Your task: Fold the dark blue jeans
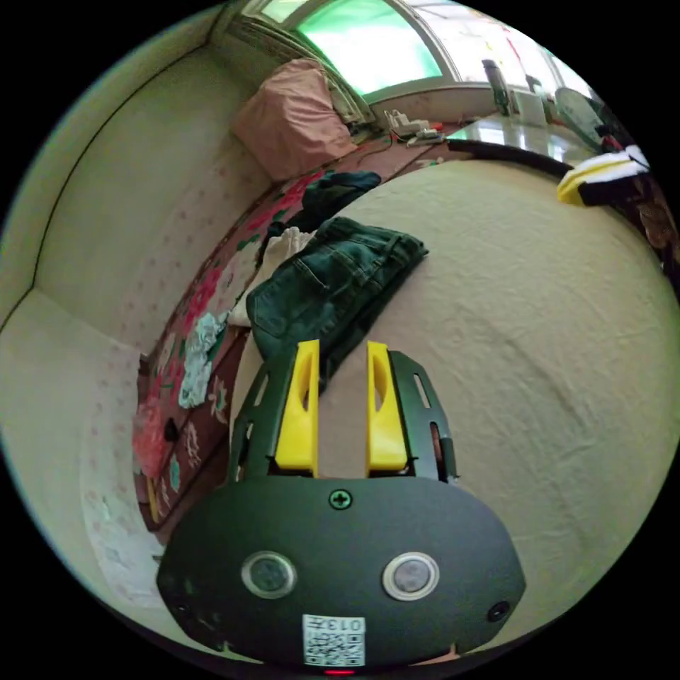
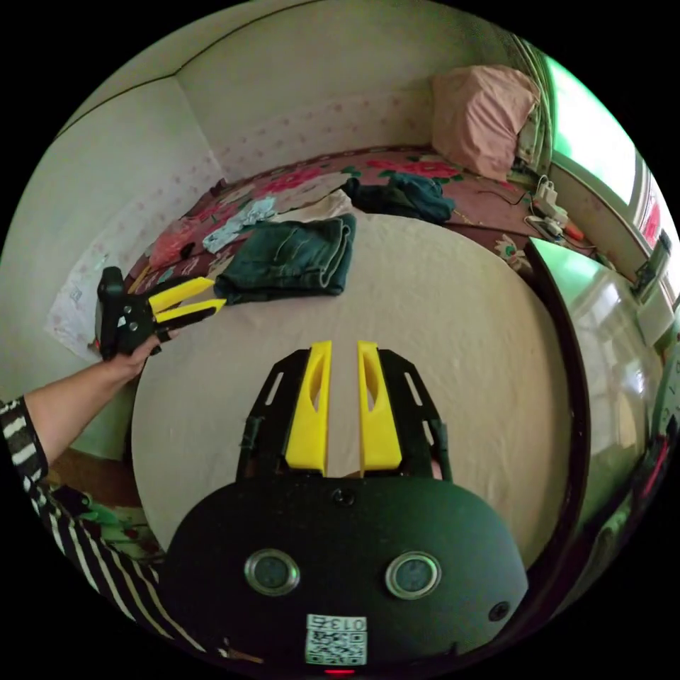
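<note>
The dark blue jeans (image 1: 333, 283) lie folded into a compact stack at the edge of a beige mat (image 1: 531, 319). My left gripper (image 1: 343, 350) hovers just short of the jeans, jaws open, holding nothing. In the right gripper view the folded jeans (image 2: 294, 258) rest at the mat's far side, and the left gripper (image 2: 212, 296) is held by a hand beside them, jaws slightly apart. My right gripper (image 2: 343, 350) stands open over the bare beige mat (image 2: 439, 340), well back from the jeans.
A floral red cover (image 2: 297, 177) under the mat carries other clothes: a dark teal garment (image 2: 404, 195), a white piece (image 2: 319, 207) and a light blue one (image 2: 237, 216). A pink pillow (image 2: 482, 117) leans by the window. A glossy table (image 2: 602, 333) borders the mat.
</note>
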The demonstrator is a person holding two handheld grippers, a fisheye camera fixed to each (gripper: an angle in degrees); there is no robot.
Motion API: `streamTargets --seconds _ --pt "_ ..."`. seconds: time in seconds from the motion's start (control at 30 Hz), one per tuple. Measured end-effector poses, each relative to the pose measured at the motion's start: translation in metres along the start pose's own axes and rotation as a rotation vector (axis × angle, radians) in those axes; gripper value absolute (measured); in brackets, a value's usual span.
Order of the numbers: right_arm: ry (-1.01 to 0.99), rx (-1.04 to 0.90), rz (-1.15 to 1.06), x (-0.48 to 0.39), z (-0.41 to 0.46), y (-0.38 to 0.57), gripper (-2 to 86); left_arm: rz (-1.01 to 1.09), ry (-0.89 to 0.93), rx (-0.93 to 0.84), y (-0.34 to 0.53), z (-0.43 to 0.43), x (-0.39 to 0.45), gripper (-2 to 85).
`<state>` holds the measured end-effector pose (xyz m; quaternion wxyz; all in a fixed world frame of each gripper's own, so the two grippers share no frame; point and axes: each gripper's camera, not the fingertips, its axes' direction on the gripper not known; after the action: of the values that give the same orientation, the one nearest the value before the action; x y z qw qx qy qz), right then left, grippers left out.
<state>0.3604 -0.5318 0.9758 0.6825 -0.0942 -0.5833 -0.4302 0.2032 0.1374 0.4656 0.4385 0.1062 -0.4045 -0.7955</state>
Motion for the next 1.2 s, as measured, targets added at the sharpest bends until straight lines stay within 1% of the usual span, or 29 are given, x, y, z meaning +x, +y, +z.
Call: streamTargets --seconds 0.07,0.2,0.27,0.37,0.43,0.47,0.53,0.57,0.63,0.7,0.73,0.83,0.9,1.03,1.13,1.2 --pt "0.002 -0.015 0.015 0.007 0.027 -0.036 6.8 0.085 -0.003 -0.020 -0.013 0.028 -0.015 13.3" --pt "-0.021 -0.067 0.024 0.024 0.087 -0.109 6.8 0.379 -0.071 -0.047 -0.035 0.087 -0.029 15.5" --pt "-0.038 -0.060 0.015 0.029 0.109 -0.133 7.0 0.432 -0.055 -0.056 -0.039 0.109 -0.039 14.9" --pt "-0.077 -0.077 0.001 0.036 0.142 -0.163 7.4 0.453 0.023 -0.119 -0.040 0.144 -0.067 10.4" --pt "-0.099 -0.091 -0.001 0.040 0.159 -0.176 7.6 0.379 0.137 -0.125 -0.035 0.157 -0.105 5.5" --pt "-0.128 -0.091 -0.004 0.043 0.168 -0.182 7.7 0.346 0.173 -0.113 -0.032 0.158 -0.117 4.9" --pt "-0.156 -0.092 -0.005 0.046 0.179 -0.189 8.1 0.174 0.358 -0.070 -0.017 0.171 -0.171 3.0" --pt "-0.177 -0.088 0.000 0.049 0.185 -0.193 8.5 0.124 0.407 -0.057 -0.012 0.176 -0.185 2.7" --pt "-0.238 -0.079 0.040 0.056 0.192 -0.198 9.1 -0.056 0.551 0.011 0.012 0.191 -0.234 1.8" --pt "-0.359 -0.022 0.124 0.066 0.193 -0.204 10.0 -0.067 0.577 0.044 0.031 0.200 -0.254 1.3" --pt "-0.374 -0.016 0.133 0.067 0.195 -0.205 10.2 -0.081 0.582 0.045 0.044 0.207 -0.265 1.0" --pt "-0.317 -0.084 0.099 0.062 0.211 -0.214 10.9 -0.202 0.640 0.089 0.075 0.226 -0.297 0.6" --pt "-0.388 -0.097 0.150 0.065 0.219 -0.218 9.3 -0.227 0.651 0.102 0.094 0.236 -0.313 0.5" --pt "-0.449 -0.143 0.140 0.057 0.232 -0.222 4.3 -0.323 0.710 0.137 0.140 0.259 -0.348 0.3" --pt "-0.458 -0.081 0.127 0.048 0.221 -0.224 2.4 -0.385 0.687 0.188 0.173 0.261 -0.375 0.3" --pt "-0.451 0.040 0.005 0.032 0.191 -0.227 1.7 -0.458 0.689 0.255 0.198 0.254 -0.400 0.2"
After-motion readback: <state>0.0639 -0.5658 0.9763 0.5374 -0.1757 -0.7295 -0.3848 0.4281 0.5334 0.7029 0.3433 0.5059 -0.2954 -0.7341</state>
